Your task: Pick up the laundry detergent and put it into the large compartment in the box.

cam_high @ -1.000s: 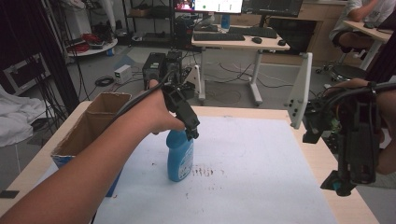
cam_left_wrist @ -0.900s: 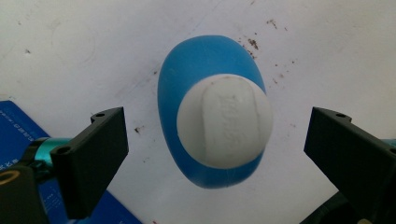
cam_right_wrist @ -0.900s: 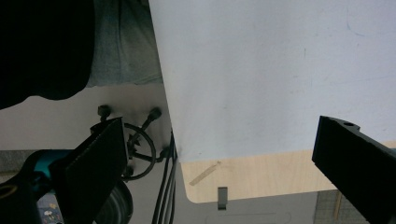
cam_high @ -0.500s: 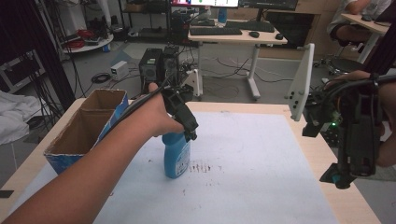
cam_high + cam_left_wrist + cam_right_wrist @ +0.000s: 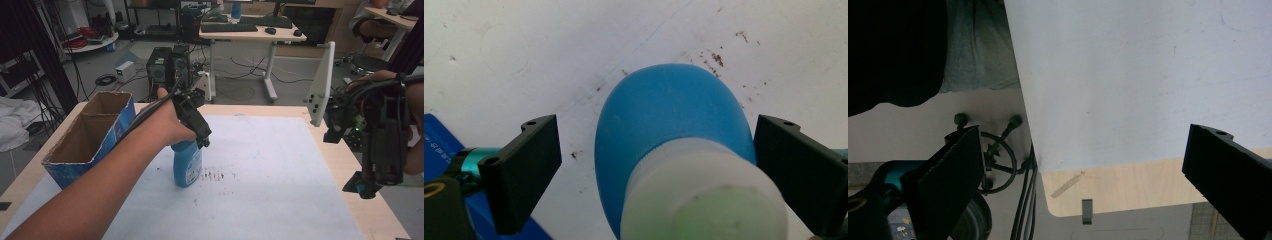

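Note:
A blue bottle (image 5: 187, 169) with a white cap stands upright on the white sheet (image 5: 280, 170), left of the table's middle. My left gripper (image 5: 200, 136) comes down over its top from the person's left hand. In the left gripper view the bottle (image 5: 664, 115) sits between the two black jaws, which stand wide. The left jaw is clear of it and the right jaw is close beside it. At the table's right edge my right gripper (image 5: 369, 186) hangs above the wood, open with nothing in it. The right gripper view looks down past the wide jaws at the sheet's corner (image 5: 1128, 100).
An open cardboard box (image 5: 85, 137) with blue sides stands at the table's left edge. Brown specks (image 5: 217, 175) mark the sheet just right of the bottle. A white upright panel (image 5: 320, 82) rises at the far right corner. The table's wooden edge (image 5: 1128, 187) ends over floor and cables.
Almost nothing differs. The left gripper stays over the bottle's top, and the right gripper keeps hovering at the table's right edge.

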A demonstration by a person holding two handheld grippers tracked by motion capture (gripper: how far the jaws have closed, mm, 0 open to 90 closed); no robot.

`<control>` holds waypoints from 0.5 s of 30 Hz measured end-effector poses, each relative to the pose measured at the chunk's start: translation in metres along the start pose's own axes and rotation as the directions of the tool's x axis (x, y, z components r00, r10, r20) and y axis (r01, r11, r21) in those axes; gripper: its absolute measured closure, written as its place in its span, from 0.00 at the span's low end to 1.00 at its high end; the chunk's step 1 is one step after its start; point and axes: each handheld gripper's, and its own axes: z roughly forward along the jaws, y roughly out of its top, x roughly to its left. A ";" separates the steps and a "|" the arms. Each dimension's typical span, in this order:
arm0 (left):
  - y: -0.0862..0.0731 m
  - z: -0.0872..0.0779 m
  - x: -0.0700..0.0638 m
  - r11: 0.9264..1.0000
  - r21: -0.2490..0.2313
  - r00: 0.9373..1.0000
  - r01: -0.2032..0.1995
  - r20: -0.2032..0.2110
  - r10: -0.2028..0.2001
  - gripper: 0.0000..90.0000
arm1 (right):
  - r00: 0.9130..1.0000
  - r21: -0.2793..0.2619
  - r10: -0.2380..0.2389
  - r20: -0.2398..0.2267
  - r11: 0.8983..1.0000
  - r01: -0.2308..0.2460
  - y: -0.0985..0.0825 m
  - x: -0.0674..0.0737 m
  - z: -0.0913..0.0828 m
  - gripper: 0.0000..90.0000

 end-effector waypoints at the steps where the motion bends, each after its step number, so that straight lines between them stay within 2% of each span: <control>1: -0.001 0.002 0.000 1.000 -0.001 1.000 0.008 -0.001 -0.008 0.07 | 1.000 0.000 0.001 0.000 1.000 -0.001 0.000 0.000 0.000 0.03; 6: 0.000 0.004 0.000 1.000 0.003 1.000 0.002 -0.010 -0.002 0.07 | 1.000 -0.003 0.000 -0.001 1.000 0.000 0.000 -0.002 0.001 0.03; 7: 0.000 0.005 0.000 1.000 0.007 1.000 0.001 -0.022 0.000 0.07 | 1.000 -0.003 0.002 -0.002 1.000 -0.002 0.000 -0.002 0.001 0.03; 15: 0.000 0.007 0.000 1.000 -0.010 1.000 0.009 -0.018 -0.009 0.10 | 1.000 -0.002 0.005 -0.005 1.000 -0.005 0.000 -0.003 0.003 0.03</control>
